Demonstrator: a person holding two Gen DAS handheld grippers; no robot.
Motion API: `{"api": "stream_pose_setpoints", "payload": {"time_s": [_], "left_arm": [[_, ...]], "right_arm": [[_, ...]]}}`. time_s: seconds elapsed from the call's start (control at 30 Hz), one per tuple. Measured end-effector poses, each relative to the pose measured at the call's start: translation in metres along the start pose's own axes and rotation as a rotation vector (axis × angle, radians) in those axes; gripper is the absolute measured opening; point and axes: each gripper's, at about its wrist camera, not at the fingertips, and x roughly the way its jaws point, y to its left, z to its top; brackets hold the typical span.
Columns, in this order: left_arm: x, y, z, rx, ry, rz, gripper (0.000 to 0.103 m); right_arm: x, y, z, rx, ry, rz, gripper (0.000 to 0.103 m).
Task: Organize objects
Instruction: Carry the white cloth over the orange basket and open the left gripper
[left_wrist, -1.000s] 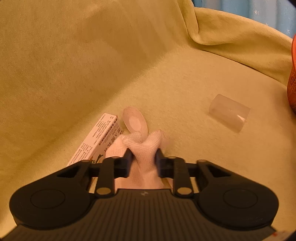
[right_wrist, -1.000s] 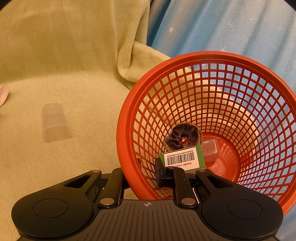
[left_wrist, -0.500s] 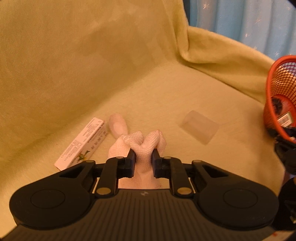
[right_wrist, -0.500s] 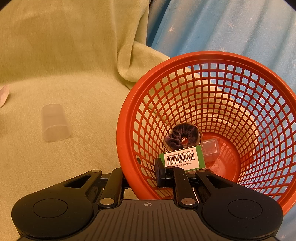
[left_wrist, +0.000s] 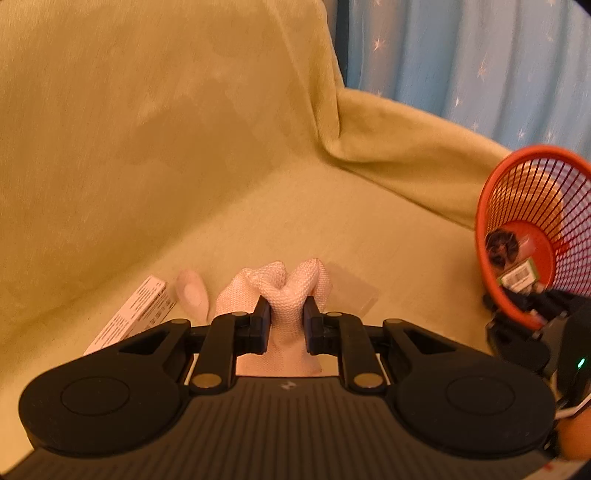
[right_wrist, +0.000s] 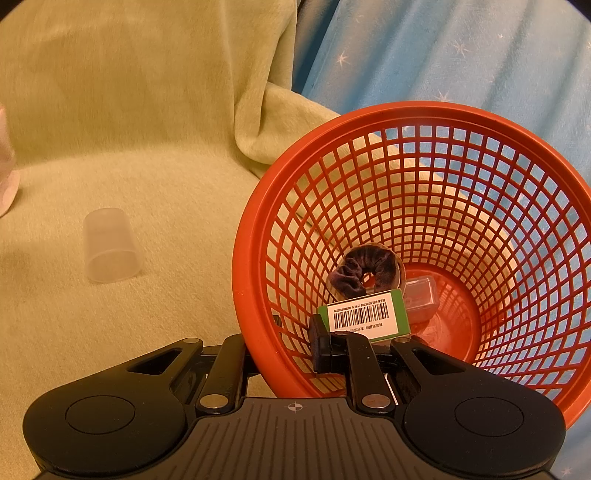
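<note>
My left gripper (left_wrist: 286, 314) is shut on a bunched white knit cloth (left_wrist: 284, 284) and holds it up above the green sofa seat. The cloth's edge also shows at the far left of the right wrist view, as a pale cloth (right_wrist: 5, 170). My right gripper (right_wrist: 295, 332) is shut on the near rim of the tilted orange mesh basket (right_wrist: 240, 258), one finger inside and one outside. In the basket lie a dark scrunchie (right_wrist: 365, 266), a green barcoded box (right_wrist: 365, 317) and a small clear case (right_wrist: 421, 295). The basket (left_wrist: 480, 221) stands to the right of the left gripper.
A frosted clear cup (right_wrist: 109, 245) lies on its side on the seat; it is the cup (left_wrist: 354, 291) just behind the cloth. A white printed box (left_wrist: 136, 317) and a pale pink spoon-like piece (left_wrist: 192, 295) lie at the left. The sofa back rises behind, with a blue starred curtain (right_wrist: 443, 55) beyond.
My left gripper has risen with the cloth and swung rightward, so the basket and right gripper came into its view. The right gripper and basket have not moved.
</note>
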Motion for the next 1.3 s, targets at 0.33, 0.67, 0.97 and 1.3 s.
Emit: {"api": "stream_pose_setpoints", "payload": {"time_s": [0.33,0.67,0.97,1.3], "left_arm": [[-0.008,-0.023,0.019,-0.013,-0.045,-0.066,0.014],[-0.011,-0.043,0.025,0.016,-0.061,-0.111,0.014],[-0.02,-0.062,0.038,0.064,-0.07,-0.202,0.014],[-0.023,-0.135,0.07,0.243,-0.095,-0.42,0.014]], "right_arm": [[0.0,0.0,0.001,0.001,0.0,0.0,0.012],[0.0,0.0,0.001,0.002,0.0,0.0,0.012],[-0.001,0.001,0.001,0.003,0.0,0.001,0.012],[-0.002,0.002,0.001,0.015,-0.003,0.004,0.012]]}}
